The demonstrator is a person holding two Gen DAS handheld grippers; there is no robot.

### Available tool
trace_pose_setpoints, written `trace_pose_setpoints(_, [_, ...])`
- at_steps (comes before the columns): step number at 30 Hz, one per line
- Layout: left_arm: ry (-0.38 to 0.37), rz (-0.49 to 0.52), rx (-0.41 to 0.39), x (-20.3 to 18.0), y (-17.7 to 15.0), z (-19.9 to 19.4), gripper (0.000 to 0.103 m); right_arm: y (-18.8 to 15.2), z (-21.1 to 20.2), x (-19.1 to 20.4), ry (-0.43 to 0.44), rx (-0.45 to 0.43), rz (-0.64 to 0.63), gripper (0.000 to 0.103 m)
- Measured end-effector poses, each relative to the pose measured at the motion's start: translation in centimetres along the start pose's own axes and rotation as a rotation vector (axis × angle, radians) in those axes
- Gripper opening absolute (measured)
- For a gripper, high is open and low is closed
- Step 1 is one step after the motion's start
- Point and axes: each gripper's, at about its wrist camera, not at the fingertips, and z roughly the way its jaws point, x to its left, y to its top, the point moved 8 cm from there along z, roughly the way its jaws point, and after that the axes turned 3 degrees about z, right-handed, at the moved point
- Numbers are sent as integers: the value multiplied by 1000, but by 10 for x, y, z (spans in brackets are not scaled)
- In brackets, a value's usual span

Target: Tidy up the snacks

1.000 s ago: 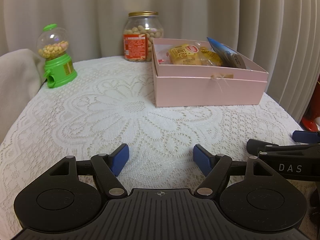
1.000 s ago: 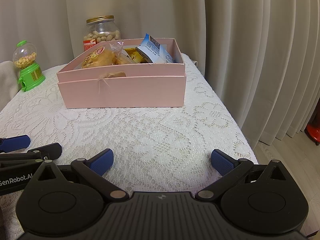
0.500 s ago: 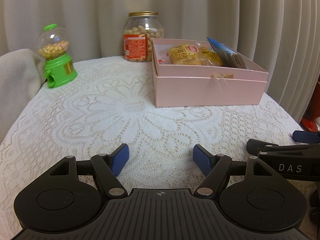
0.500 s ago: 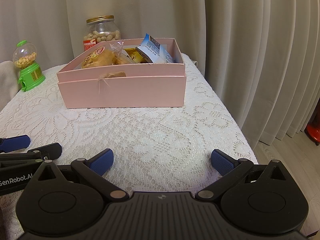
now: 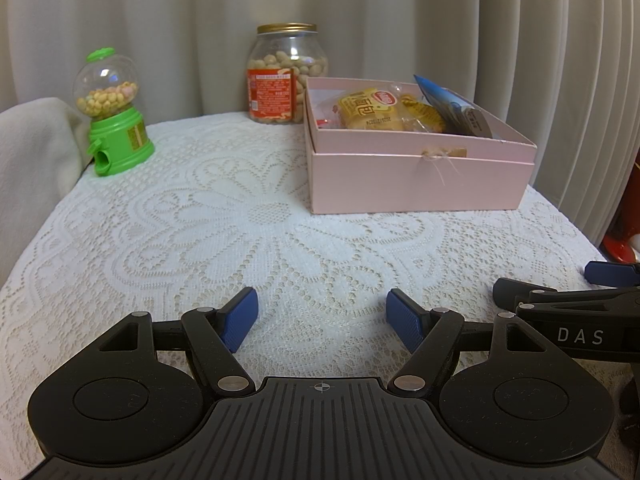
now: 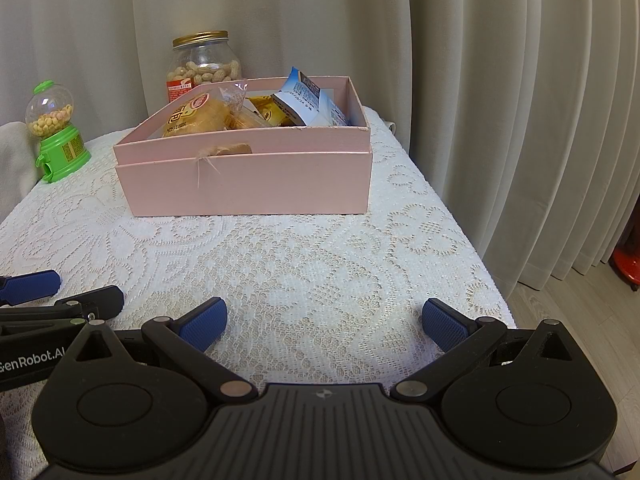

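Each camera sat low behind its own tongs, facing forward across the lace tablecloth (image 5: 256, 216). The left view looked ahead and rightward, the right view ahead and leftward; both shared the pink box (image 5: 420, 184) (image 6: 248, 184) well beyond the fingertips.

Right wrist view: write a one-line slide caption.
Open right gripper hovers over white lace tablecloth, facing a pink cardboard box of wrapped snacks, with a gold-lidded glass peanut jar behind.

A lace-covered table (image 5: 224, 240) carried a pink box (image 5: 420, 184) near its right edge, a peanut jar (image 5: 286, 76) and a green candy dispenser (image 5: 114, 116) along the back.
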Motion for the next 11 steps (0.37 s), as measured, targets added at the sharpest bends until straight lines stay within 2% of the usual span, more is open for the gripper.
trace_pose_setpoints(11, [-4,-2,-4,0,1,-1,77,0,0,0,0,0,0,103])
